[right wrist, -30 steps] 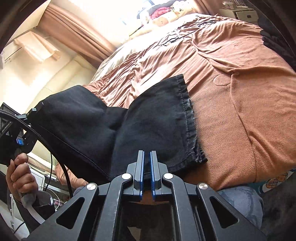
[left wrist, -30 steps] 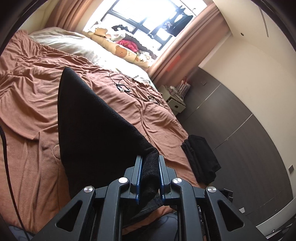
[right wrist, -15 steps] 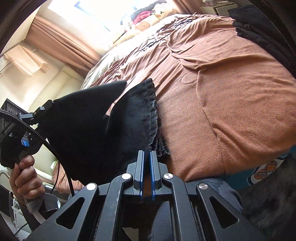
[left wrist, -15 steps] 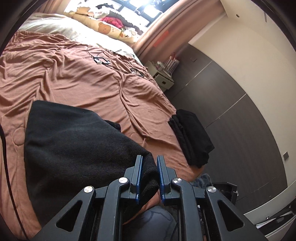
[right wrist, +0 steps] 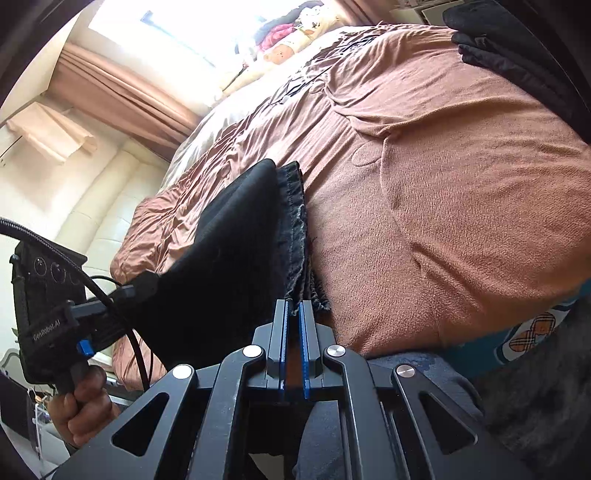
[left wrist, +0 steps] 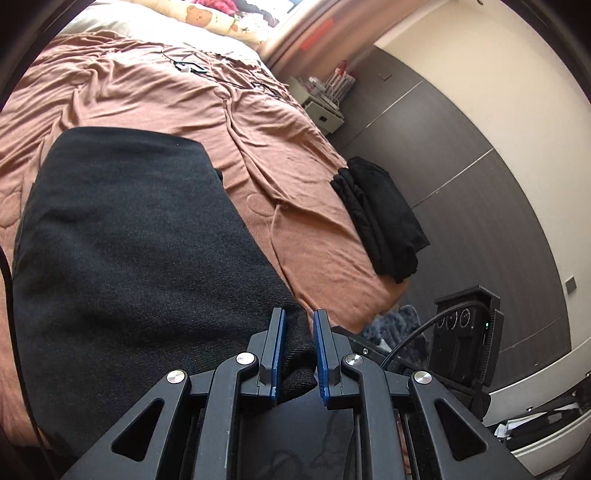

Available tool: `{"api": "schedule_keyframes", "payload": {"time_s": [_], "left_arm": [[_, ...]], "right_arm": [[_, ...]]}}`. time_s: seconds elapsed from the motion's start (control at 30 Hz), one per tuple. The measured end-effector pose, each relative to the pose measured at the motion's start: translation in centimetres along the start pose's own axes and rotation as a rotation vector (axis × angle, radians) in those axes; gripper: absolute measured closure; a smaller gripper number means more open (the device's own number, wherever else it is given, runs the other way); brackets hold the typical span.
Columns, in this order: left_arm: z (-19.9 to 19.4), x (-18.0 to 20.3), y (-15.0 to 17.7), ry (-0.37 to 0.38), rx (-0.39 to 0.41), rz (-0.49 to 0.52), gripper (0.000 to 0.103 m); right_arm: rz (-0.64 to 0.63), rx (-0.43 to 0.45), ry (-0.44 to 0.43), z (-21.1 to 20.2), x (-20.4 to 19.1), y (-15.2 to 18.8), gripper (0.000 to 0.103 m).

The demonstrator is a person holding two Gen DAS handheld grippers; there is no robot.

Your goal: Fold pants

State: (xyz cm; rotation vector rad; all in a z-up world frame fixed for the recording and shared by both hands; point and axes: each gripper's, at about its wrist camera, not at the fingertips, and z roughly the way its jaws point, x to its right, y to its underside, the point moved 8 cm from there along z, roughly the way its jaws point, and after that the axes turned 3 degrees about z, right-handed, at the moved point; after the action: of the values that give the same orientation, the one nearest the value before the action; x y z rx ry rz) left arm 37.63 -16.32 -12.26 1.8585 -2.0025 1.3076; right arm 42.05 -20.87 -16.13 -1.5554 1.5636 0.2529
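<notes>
The black pants (left wrist: pixel 129 240) lie folded over on the brown bedspread (left wrist: pixel 258 147) near the bed's front edge. My left gripper (left wrist: pixel 298 321) is shut on a bunched corner of the pants, low over the bed. In the right wrist view the pants (right wrist: pixel 236 243) rise as a dark fold from the left gripper's hold, with the frayed hems (right wrist: pixel 295 221) stacked beside it. My right gripper (right wrist: pixel 293 314) is shut on the hem corner at the bed's near edge. The left hand-held unit (right wrist: pixel 48 306) shows at the left.
A pile of folded black clothes (left wrist: pixel 380 218) sits at the bed's right edge, seen also at the top right of the right wrist view (right wrist: pixel 517 48). Pillows and plush toys (left wrist: pixel 207 18) lie at the head. Cables (left wrist: pixel 192 66) cross the bedspread. A dark wardrobe (left wrist: pixel 461 147) stands to the right.
The left gripper has brought the lifted end of the pants down and forward over the lower half. The fabric that hung upright now lies flat, doubled over. The right gripper kept its hold.
</notes>
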Motion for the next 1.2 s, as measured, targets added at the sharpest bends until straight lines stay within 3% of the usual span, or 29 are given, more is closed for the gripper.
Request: {"api": "schedule_keyframes", "payload": {"time_s": [0.03,0.1,0.2,0.37,0.57,0.77,0.9,1.13,1.17,1.2], "left_arm": [[0.2,0.4,0.4,0.038,-0.010,-0.004,0.096],[0.6,2.0,1.1,0.150,-0.058,-0.012,0.100],[1.0,3.5,1.5,0.100,-0.066,0.071,0.100],[0.2,1.8,1.1,0.021,-0.047,0.042,0.098],[-1.8,-2.0,0.1,-0.089,0.011,0.008,0.065],[-3.8,-5.5,-0.9,-0.148,0.052,-0.041,0.059],[-5.3,-8.0,-1.4,-0.189,0.087,-0.070,0.043],[-6.9,-12.8,-2.0,-0.248,0.118,-0.145,0.041],[-7.0,-13.5,-2.0,-0.257,0.119,-0.158,0.041],[-7.2,-14.1,-2.0,-0.263,0.120,-0.167,0.041]], "right_arm": [[-0.001,0.001,0.000,0.0,0.0,0.0,0.100],[0.005,0.002,-0.003,0.0,0.2,0.1,0.100],[0.012,0.000,-0.006,0.0,0.5,0.2,0.100],[0.016,0.005,-0.002,-0.3,0.8,0.0,0.100],[-0.001,-0.020,-0.020,0.7,-0.1,-0.1,0.100],[-0.026,-0.051,-0.038,2.7,-1.6,-0.6,0.100],[-0.051,-0.066,-0.039,4.2,-2.5,-1.2,0.100],[-0.092,-0.114,-0.033,7.3,-3.3,-2.5,0.100],[-0.096,-0.125,-0.033,7.8,-3.4,-2.7,0.099],[-0.099,-0.132,-0.037,8.2,-3.6,-2.9,0.089]]}}
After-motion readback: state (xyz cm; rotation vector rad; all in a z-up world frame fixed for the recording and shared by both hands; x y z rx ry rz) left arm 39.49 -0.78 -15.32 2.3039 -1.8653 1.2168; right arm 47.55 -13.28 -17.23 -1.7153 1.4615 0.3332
